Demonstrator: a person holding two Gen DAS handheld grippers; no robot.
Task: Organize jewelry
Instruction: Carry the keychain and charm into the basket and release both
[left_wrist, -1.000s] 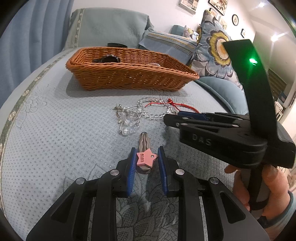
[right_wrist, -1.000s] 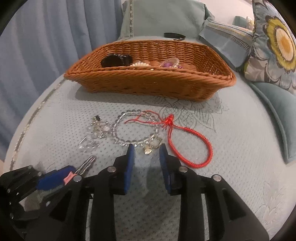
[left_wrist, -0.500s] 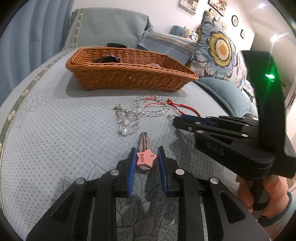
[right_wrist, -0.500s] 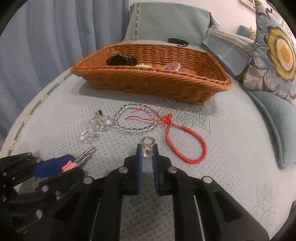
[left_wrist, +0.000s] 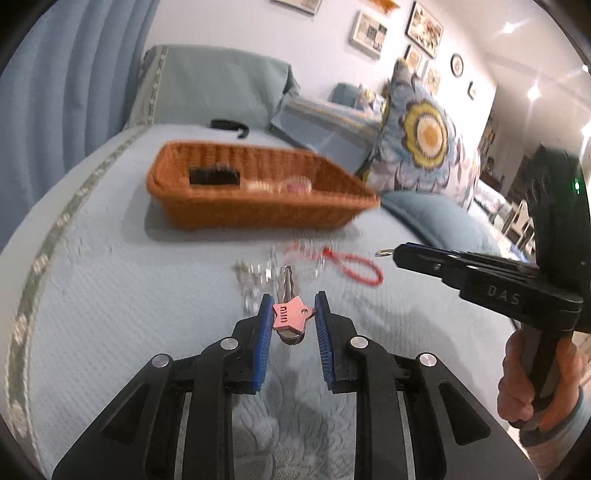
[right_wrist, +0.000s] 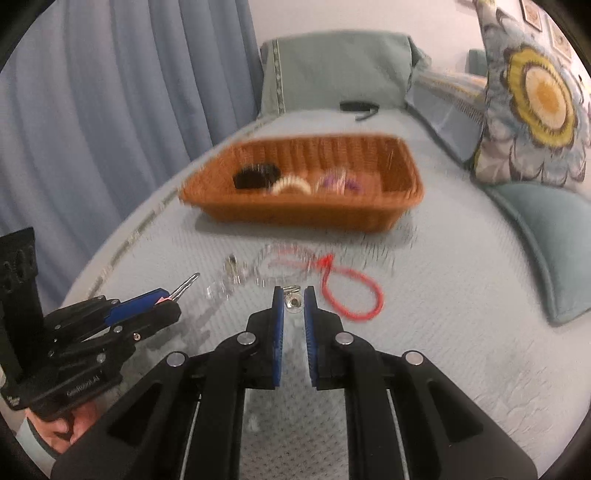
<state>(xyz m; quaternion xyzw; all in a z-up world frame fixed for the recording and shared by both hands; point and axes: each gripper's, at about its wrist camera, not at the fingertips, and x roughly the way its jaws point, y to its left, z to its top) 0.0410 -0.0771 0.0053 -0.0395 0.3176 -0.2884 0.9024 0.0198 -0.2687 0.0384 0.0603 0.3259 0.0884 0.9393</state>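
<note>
The left gripper (left_wrist: 291, 317) is clamped on a hair clip with a pink star (left_wrist: 291, 315), held above the blue bedspread (left_wrist: 122, 295), well short of the wicker basket (left_wrist: 258, 192). The right gripper (right_wrist: 293, 301) pinches a small metal clasp (right_wrist: 293, 301) between its nearly closed blue pads. Between the grippers and the basket, a red cord bracelet (right_wrist: 351, 295) and a clear bead bracelet (right_wrist: 280, 258) lie on the bedspread.

Even indoor light, ceiling spots glaring upper right of basket (left_wrist: 258, 192). Basket and items before it smeared by motion blur. Soft shadows cast beneath. Edges bent, vignetted.
</note>
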